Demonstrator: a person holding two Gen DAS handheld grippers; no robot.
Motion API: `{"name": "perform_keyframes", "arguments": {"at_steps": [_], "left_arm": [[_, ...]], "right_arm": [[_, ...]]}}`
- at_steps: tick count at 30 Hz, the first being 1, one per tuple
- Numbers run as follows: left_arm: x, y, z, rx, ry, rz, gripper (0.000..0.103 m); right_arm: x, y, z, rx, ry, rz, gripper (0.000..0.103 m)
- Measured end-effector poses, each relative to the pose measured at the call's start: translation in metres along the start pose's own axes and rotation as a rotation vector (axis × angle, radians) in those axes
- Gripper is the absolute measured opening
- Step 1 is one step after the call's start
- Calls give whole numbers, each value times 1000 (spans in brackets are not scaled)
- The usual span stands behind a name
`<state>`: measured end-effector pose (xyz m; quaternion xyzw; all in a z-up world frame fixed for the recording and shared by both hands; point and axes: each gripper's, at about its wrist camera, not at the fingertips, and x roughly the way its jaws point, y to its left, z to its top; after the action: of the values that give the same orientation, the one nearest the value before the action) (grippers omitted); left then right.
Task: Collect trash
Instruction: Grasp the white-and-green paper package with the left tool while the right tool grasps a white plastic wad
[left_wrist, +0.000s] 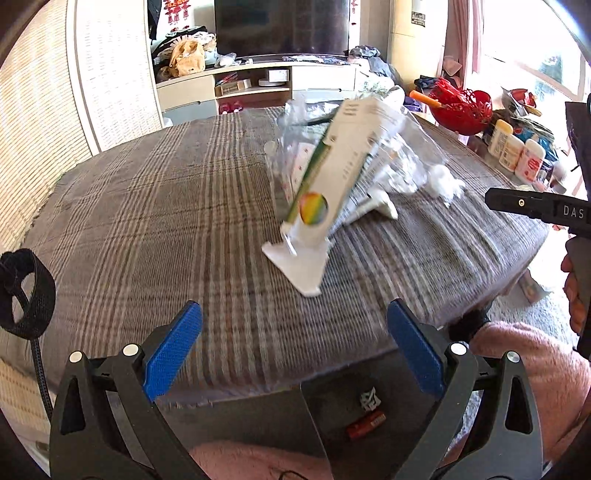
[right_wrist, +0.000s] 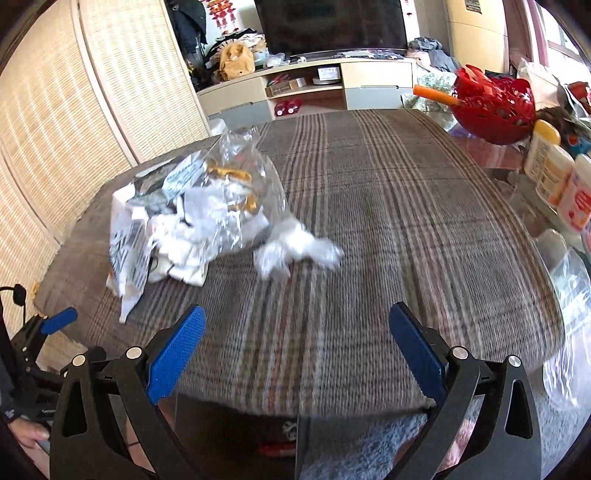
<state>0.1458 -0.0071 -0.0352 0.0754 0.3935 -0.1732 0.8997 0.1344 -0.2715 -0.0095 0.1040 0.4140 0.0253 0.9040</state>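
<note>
A heap of trash lies on the plaid-covered table (left_wrist: 166, 206). In the left wrist view a long white carton (left_wrist: 332, 173) with a rainbow dot leans on a clear plastic bag (left_wrist: 399, 147) of crumpled paper, with white tissue (left_wrist: 443, 184) beside it. The right wrist view shows the same bag (right_wrist: 236, 192), torn printed wrappers (right_wrist: 129, 236) and the tissue wad (right_wrist: 299, 247). My left gripper (left_wrist: 295, 347) is open, short of the carton, holding nothing. My right gripper (right_wrist: 295, 347) is open too, short of the tissue.
A red basket (right_wrist: 495, 107) and several white bottles (right_wrist: 554, 173) crowd the table's right side. A bin below the near edge holds a red wrapper (left_wrist: 365, 424). Wicker screens (right_wrist: 74, 110) stand left, a TV cabinet (right_wrist: 303, 88) behind. The right gripper's body (left_wrist: 535, 210) juts in at the right.
</note>
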Motion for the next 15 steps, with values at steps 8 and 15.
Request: {"name": "perform_keyframes", "arguments": {"at_steps": [8,15], "left_arm": [[29,3,26,27,28,5,95],[48,3,34,33,44,-13,95]], "right_arm": [[33,-4,27,-8,44,-27,100],[48,5,29,-47,41,-13,84]]}}
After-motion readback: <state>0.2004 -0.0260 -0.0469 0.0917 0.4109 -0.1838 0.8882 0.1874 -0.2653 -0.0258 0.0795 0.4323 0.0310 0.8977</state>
